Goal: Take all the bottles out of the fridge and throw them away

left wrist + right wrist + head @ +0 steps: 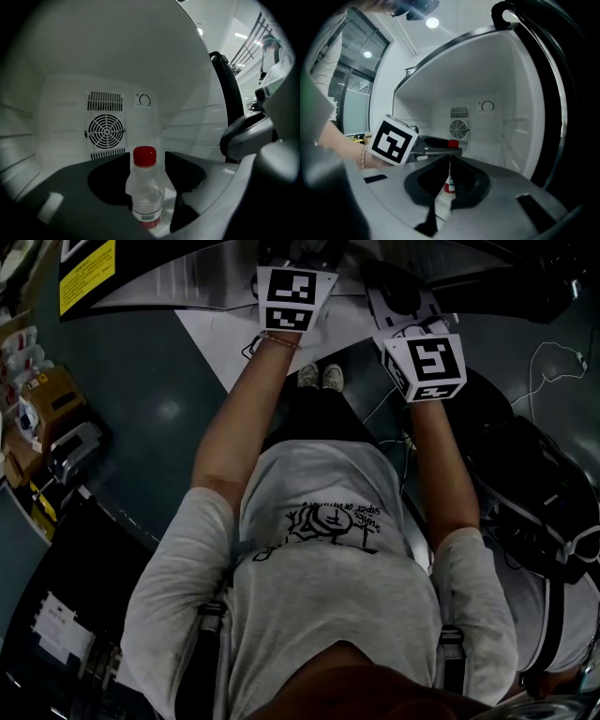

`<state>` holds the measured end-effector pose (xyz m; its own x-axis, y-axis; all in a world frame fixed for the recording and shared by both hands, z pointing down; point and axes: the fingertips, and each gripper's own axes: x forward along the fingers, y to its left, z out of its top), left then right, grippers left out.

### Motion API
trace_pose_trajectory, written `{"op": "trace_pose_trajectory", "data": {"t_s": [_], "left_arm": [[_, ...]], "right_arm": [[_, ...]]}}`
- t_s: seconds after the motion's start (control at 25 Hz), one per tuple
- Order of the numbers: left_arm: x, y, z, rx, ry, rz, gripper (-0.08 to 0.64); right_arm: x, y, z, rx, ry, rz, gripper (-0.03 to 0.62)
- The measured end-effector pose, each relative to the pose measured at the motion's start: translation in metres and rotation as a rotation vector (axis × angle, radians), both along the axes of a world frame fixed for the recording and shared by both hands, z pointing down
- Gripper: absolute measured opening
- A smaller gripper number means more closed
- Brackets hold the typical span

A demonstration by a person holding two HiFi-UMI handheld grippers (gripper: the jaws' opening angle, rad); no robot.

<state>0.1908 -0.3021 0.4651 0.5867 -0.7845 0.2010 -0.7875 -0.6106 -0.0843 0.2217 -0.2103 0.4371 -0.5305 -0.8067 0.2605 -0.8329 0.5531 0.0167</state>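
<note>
The fridge [70, 61] stands open ahead of both grippers, its white inside holding a single bottle [146, 192]: clear plastic, red cap [144, 156], red band round the base, upright on the fridge floor. The left gripper [146, 153] reaches inside with its jaws spread wide, one on each side of the bottle. The bottle stands right between them, with bare floor showing on the side of the right-hand jaw; whether the other jaw touches it I cannot tell. The right gripper [449, 157] hangs back outside the fridge [506, 79], behind and to the right of the left gripper [440, 145]. Its jaws are brought together at the tips and hold nothing; through the narrow slit below the tips a strip of the bottle [449, 186] shows far ahead. Beyond the bottle, on the back wall, sit one round fan grille [106, 132] and one dial [144, 100] up to its right. Ribbed ledges run along both side walls. Nothing stands between the left jaws and the bottle. From the head view the person's arms stretch forward, the left gripper [294, 298] farther ahead than the right gripper [427, 367], with a bracelet [278, 341] on the left wrist. One bottle, two grippers
</note>
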Motion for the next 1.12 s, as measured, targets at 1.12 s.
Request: {"op": "trace_pose_trajectory", "data": {"t_s": [1.12], "left_arm": [[-0.017, 0.007, -0.015, 0.025, -0.046, 0.024, 0.158]], "right_arm": [[-0.007, -0.003, -0.006, 0.016, 0.001, 0.012, 0.009]]}}
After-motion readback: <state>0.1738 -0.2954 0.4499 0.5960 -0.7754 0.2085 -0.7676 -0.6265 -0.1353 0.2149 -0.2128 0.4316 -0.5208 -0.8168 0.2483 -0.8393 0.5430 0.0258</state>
